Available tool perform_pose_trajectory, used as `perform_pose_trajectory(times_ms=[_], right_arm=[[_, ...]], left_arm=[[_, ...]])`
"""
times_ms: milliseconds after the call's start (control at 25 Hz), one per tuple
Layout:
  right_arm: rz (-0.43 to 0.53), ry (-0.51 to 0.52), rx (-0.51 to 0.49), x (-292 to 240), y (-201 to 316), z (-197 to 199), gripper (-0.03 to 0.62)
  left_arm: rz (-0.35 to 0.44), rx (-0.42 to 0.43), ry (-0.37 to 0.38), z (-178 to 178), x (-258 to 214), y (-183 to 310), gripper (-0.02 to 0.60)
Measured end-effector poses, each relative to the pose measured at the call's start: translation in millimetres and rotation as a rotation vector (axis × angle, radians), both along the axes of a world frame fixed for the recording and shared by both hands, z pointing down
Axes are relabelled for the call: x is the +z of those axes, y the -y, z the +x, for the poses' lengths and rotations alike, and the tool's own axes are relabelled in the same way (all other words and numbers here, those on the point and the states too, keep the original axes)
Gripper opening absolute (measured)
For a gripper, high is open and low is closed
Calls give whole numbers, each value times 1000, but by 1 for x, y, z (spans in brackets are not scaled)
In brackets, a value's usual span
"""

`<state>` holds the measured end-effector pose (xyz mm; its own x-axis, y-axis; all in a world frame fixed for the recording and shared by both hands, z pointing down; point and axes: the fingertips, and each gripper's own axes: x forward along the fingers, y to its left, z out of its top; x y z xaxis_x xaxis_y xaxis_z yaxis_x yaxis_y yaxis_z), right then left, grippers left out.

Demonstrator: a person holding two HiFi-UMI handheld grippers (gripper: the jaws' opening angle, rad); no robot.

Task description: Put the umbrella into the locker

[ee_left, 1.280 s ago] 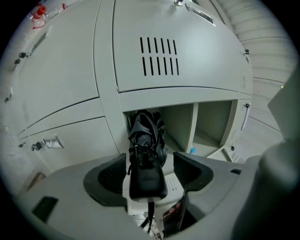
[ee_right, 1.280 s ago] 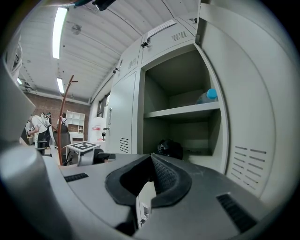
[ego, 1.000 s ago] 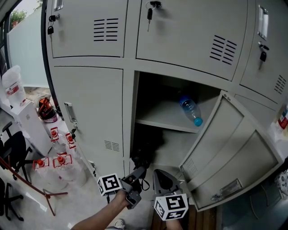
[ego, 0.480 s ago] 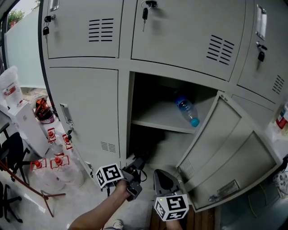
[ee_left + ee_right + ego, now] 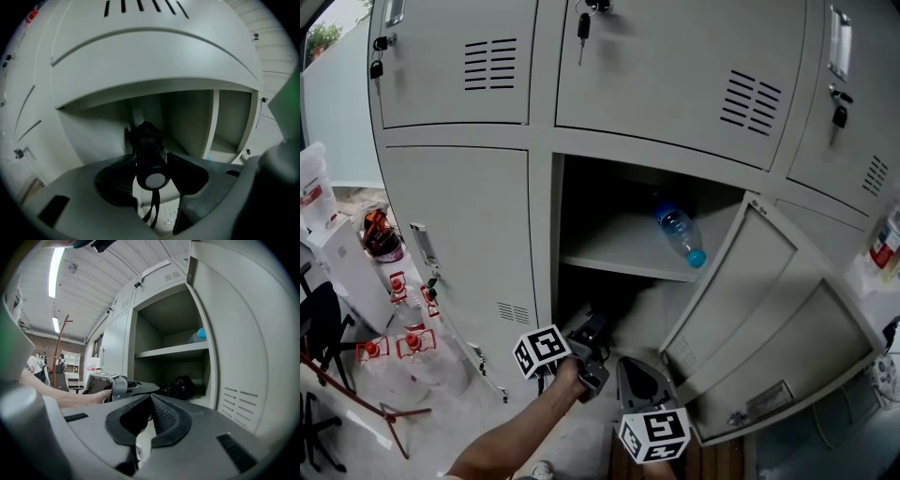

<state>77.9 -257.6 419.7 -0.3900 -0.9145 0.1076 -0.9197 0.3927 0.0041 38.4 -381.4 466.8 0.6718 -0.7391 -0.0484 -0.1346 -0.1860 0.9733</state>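
Left gripper (image 5: pixel 150 157) has just been closing its jaws and is now clamped on the round grey-capped handle of the black folded umbrella (image 5: pixel 148 140), wrist strap dangling below. The umbrella's bunched fabric end sits on the floor of the lower compartment, near its front edge, with the handle sticking out toward the gripper. Right gripper (image 5: pixel 151 396) is just beside it, low in front of the opening, jaws together with nothing in them. Going outward: it's a pale grey metal locker bank (image 5: pixel 469 216), and the one open grey locker door (image 5: pixel 769 309) hangs swung out to the right, so it boxes in that side. Inside, a flat grey metal shelf (image 5: pixel 614 251) splits the compartment, and a clear plastic bottle with a blue cap (image 5: pixel 678 232) lies on its side toward the shelf's right back corner. Small keys (image 5: pixel 582 21) hang in the upper doors' locks. Floor is plain grey concrete (image 5: pixel 459 412), with a cluster of clear red-labelled bottles (image 5: pixel 405 342) off to the left and a black chair (image 5: pixel 319 319) past those.
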Motion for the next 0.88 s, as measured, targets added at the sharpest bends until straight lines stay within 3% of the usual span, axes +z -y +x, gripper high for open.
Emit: perform_pose_trajectory(times_ms=[280, 600, 880], right_arm=[[-7, 1, 34, 1, 2, 14, 3], [-7, 8, 14, 1, -1, 4, 3], [-10, 14, 2, 3, -3, 0, 3]], left_arm=[[-3, 45, 92, 14, -2, 7, 210], [-31, 68, 153, 11, 0, 0, 276], [-69, 114, 105, 5, 7, -20, 278]])
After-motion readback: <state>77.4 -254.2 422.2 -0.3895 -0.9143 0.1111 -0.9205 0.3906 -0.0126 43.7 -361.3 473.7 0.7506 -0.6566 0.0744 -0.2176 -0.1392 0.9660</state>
